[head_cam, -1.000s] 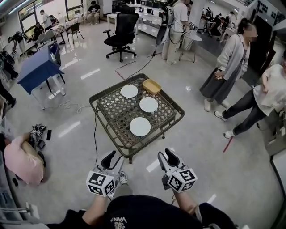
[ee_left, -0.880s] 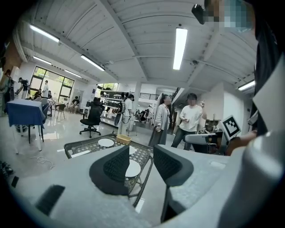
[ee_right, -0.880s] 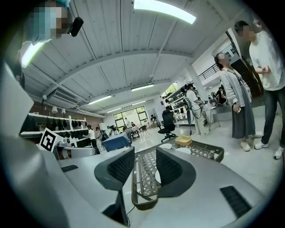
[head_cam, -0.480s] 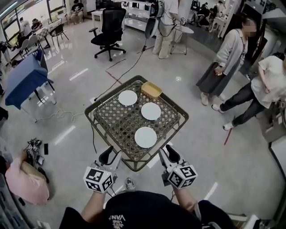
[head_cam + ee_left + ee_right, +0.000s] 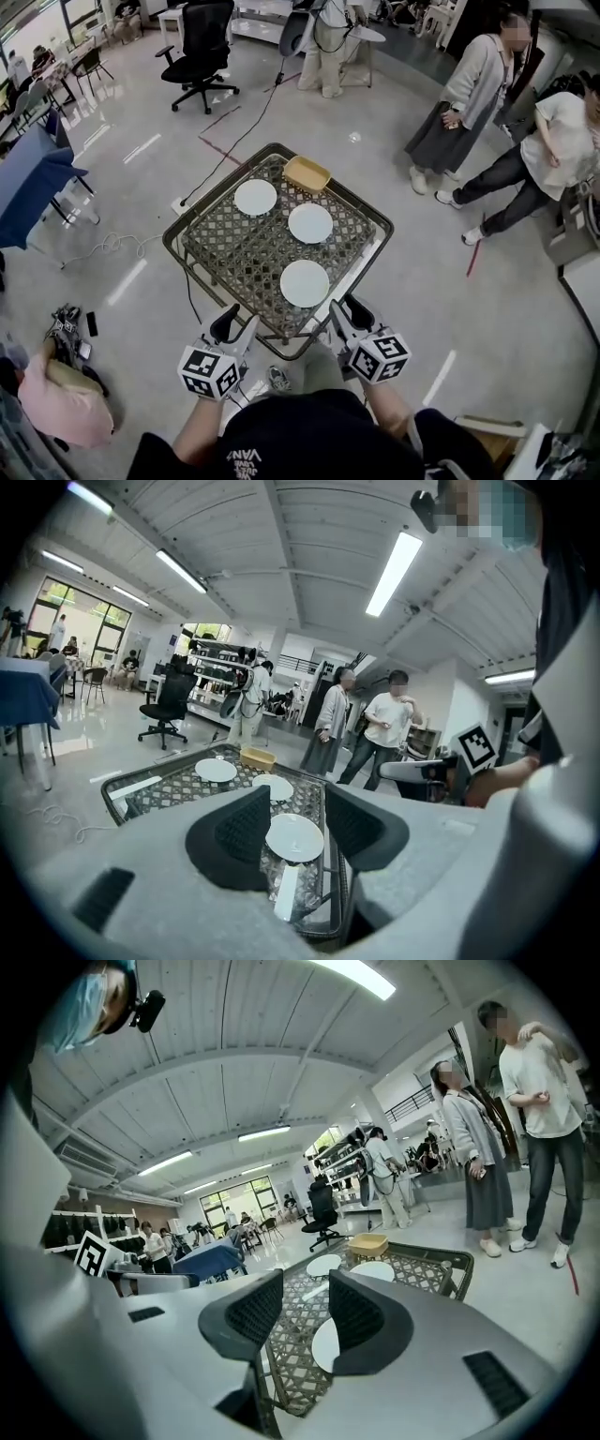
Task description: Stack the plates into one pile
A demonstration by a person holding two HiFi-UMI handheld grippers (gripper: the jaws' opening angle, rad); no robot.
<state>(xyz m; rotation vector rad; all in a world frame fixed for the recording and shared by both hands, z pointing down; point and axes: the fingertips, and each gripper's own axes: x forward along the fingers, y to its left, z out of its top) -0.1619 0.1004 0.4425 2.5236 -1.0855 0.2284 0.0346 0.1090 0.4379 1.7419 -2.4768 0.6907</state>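
Observation:
Three white plates lie apart on the low wicker-topped table point(image 5: 178, 251): a far plate point(image 5: 255, 197), a middle plate point(image 5: 310, 223) and a near plate point(image 5: 305, 283). My left gripper point(image 5: 236, 324) hovers at the table's near edge, left of the near plate, its jaws opening with nothing between them. My right gripper point(image 5: 349, 309) is open and empty at the near right edge, close beside that plate. In the left gripper view the near plate point(image 5: 294, 836) shows beyond the left gripper point(image 5: 295, 799). In the right gripper view it point(image 5: 322, 1344) peeks past the right gripper point(image 5: 305, 1288).
A shallow yellow tray point(image 5: 307, 173) sits at the table's far corner. Two people stand to the right point(image 5: 464, 89), point(image 5: 539, 141). An office chair point(image 5: 199, 42) and a cable point(image 5: 234, 131) are beyond the table. A blue-covered table point(image 5: 28, 178) stands at the left.
The person has walked up to the table. Both grippers came forward together from well short of it to its near edge. The plates have not moved.

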